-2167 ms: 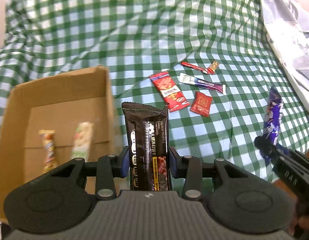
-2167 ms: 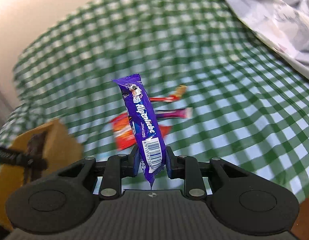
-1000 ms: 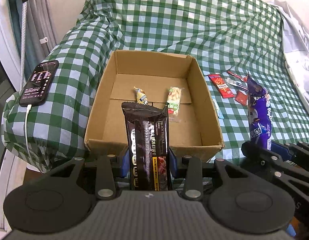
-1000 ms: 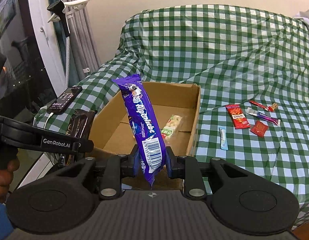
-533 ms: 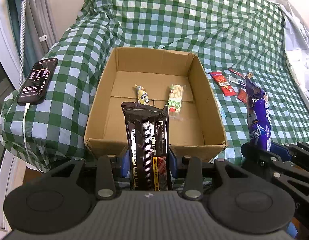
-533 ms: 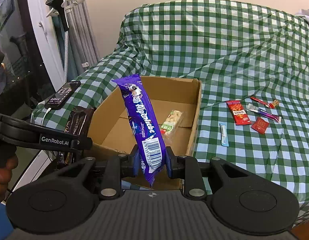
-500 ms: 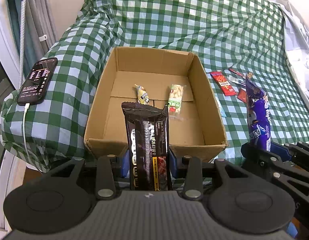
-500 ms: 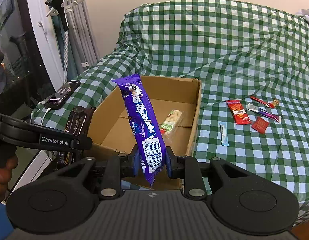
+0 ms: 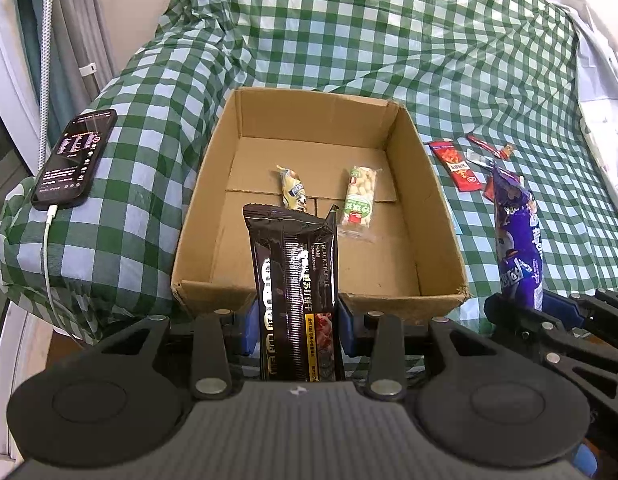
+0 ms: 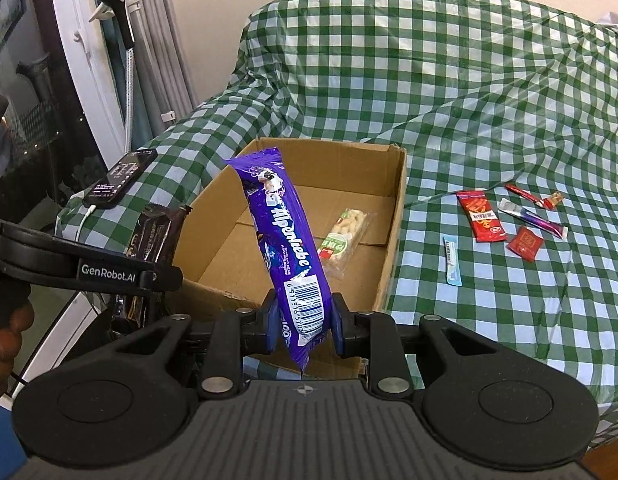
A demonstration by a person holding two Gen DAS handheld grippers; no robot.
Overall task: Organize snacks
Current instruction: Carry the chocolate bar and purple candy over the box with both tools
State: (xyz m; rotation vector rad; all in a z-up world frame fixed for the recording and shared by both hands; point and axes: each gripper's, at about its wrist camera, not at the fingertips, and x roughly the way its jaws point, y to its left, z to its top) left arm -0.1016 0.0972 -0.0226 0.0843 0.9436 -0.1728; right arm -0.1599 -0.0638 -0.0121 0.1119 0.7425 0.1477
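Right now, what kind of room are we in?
Probably a bedroom or living room at home: a green-and-white checked cloth drapes soft furniture, grey curtains hang by a window, and a black smartphone is plugged in to charge.

A bed under a green-checked cover [image 9: 349, 40] carries an open cardboard box [image 9: 445, 216], a plugged-in phone [image 9: 75, 158] to its left, and small snack packets [image 10: 483, 216] scattered on its right, near crumpled white plastic [image 9: 601, 80].

— Bright enough in here? 
— Even, soft daylight; both views sharp. Slight sheen on the black wrapper [image 9: 295, 296] and purple wrapper [image 10: 283, 236].
— Edges? 
— The checked cloth [image 9: 389, 40] bows toward twelve o'clock, corners vignetted black. Window [image 10: 13, 120] at nine o'clock looks dark.
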